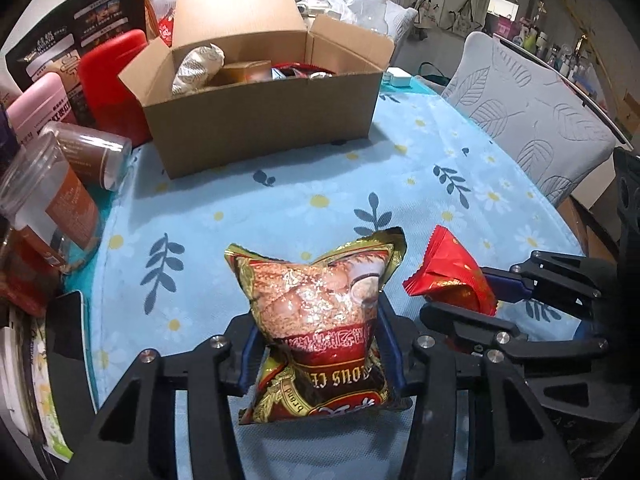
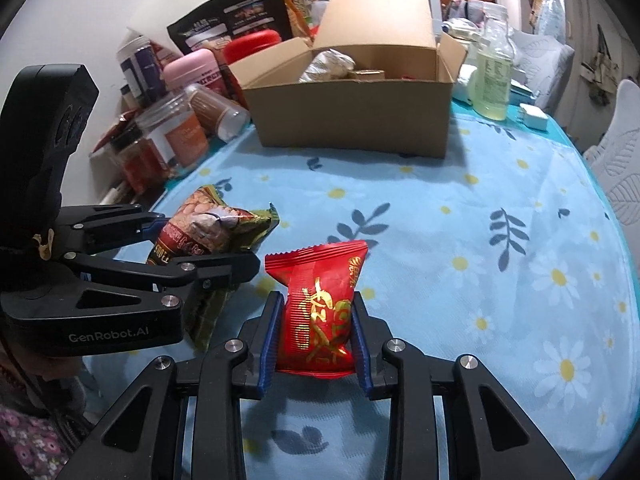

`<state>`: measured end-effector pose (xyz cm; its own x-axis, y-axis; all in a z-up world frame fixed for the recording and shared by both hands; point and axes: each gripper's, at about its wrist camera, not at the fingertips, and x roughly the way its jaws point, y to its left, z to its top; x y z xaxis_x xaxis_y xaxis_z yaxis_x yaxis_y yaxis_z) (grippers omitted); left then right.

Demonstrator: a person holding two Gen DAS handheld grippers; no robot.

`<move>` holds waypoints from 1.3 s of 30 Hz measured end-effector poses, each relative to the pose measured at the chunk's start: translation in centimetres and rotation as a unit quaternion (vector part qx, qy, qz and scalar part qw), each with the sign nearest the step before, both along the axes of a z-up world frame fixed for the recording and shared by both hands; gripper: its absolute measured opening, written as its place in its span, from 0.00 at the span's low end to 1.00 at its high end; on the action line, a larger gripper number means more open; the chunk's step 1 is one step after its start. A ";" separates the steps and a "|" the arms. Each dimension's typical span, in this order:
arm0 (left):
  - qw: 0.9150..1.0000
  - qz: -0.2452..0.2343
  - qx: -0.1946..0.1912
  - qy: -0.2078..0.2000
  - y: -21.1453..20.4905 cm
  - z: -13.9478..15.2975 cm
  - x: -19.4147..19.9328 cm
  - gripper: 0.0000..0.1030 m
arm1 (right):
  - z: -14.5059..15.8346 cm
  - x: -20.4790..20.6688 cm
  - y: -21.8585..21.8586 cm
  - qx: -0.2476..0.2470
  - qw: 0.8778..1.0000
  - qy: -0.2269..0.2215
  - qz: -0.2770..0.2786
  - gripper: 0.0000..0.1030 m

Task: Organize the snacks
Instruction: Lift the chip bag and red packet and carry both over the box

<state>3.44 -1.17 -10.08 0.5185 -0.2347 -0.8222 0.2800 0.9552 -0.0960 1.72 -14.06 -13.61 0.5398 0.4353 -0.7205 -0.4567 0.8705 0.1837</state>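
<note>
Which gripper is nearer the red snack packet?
Right. The right gripper is clamped on the red snack packet; the left gripper sits beside it, clamped on the gold cereal bag.

Inside the open cardboard box [image 1: 260, 120], snacks sit half hidden behind its front wall, only their tops showing. At the left edge of the left wrist frame, a clear jar [image 1: 48, 204] is cut off, and the small print on the black pouch [image 2: 240, 20] stays unreadable.
</note>
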 end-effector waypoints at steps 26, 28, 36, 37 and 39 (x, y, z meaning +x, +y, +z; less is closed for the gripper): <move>0.988 0.010 -0.016 -0.152 1.6 11.9 3.6 0.47 | 10.8 3.3 1.5 0.007 0.990 -0.136 0.028 0.30; 0.986 0.012 -0.018 -0.164 1.7 12.7 4.3 0.47 | 11.9 4.0 1.6 0.008 0.989 -0.149 0.027 0.30; 0.978 0.020 -0.029 -0.204 2.0 15.5 8.9 0.47 | 15.2 8.0 1.9 0.006 0.983 -0.185 0.022 0.30; 0.978 0.020 -0.029 -0.207 2.0 15.7 9.4 0.47 | 15.5 8.6 1.9 0.006 0.982 -0.189 0.022 0.30; 0.976 0.019 -0.032 -0.215 2.1 16.4 11.0 0.47 | 16.0 9.7 1.9 0.007 0.981 -0.194 0.020 0.30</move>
<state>14.40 0.97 6.30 0.8220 -0.2520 -0.5107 0.2722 0.9615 -0.0363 11.38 -12.16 2.40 0.7544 0.4700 -0.4581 -0.5284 0.8490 0.0009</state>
